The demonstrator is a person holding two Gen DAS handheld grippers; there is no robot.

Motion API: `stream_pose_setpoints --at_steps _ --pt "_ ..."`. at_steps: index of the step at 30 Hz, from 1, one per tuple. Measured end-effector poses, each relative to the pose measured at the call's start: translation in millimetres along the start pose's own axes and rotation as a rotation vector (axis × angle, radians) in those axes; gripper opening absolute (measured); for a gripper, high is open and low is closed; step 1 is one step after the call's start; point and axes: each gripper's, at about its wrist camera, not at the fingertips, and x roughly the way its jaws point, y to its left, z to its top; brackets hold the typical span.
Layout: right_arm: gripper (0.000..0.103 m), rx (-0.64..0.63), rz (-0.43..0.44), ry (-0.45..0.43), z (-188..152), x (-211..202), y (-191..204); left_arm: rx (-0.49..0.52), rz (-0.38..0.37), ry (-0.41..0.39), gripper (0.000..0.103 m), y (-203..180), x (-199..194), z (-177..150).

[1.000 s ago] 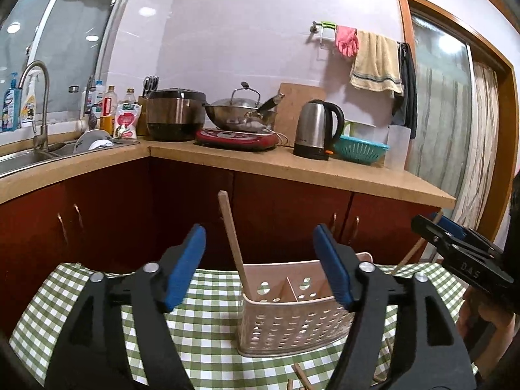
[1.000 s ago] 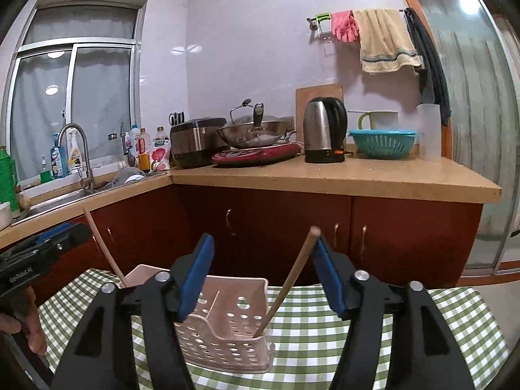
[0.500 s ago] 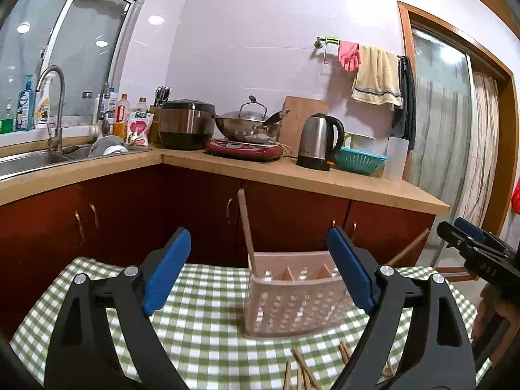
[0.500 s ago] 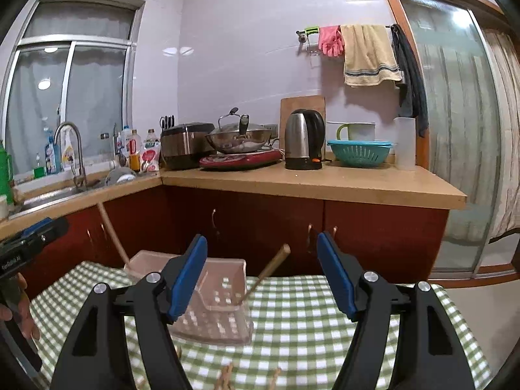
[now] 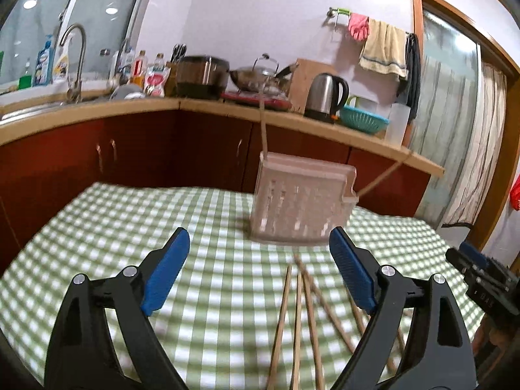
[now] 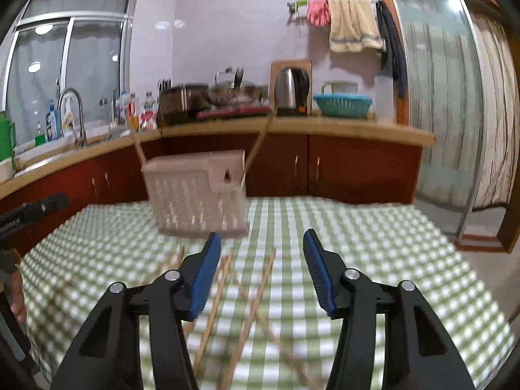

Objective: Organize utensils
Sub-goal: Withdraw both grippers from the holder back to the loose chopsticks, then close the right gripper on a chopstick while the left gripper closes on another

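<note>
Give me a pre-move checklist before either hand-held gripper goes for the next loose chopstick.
1. Left hand-held gripper open and holding nothing: ok.
2. Right hand-held gripper open and holding nothing: ok.
3. Loose chopsticks on the checked tablecloth, in front of both grippers: ok.
4. One chopstick lying free of the others: not ok; they cross and overlap.
5. Utensil basket upright on the table, two sticks already standing in it: ok.
6. Sharp view for aiming: not ok; both wrist views are motion-blurred.
</note>
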Motion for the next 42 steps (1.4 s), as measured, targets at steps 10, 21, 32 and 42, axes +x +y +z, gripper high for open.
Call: stream_pose_setpoints --at_steps 10,21,32,42 --pt "0.031 -0.028 0.081 0.152 -76.5 1.2 12.7 0.014 0.046 0.098 0.085 -1.3 -16.0 -65.8" --pt "0.016 -0.014 0.113 0.243 -101.2 4.9 9.7 0.055 0.032 0.153 0.083 -6.3 -10.3 -95.8" --pt "0.009 0.01 0.102 0.245 -101.0 1.3 -0.2 0.11 -0.003 0.272 0.05 -11.8 6.5 -120.7" --pt "0.009 0.012 0.104 0.243 -100.7 1.1 -0.9 0.141 0.008 0.297 0.041 -12.0 6.2 -126.1"
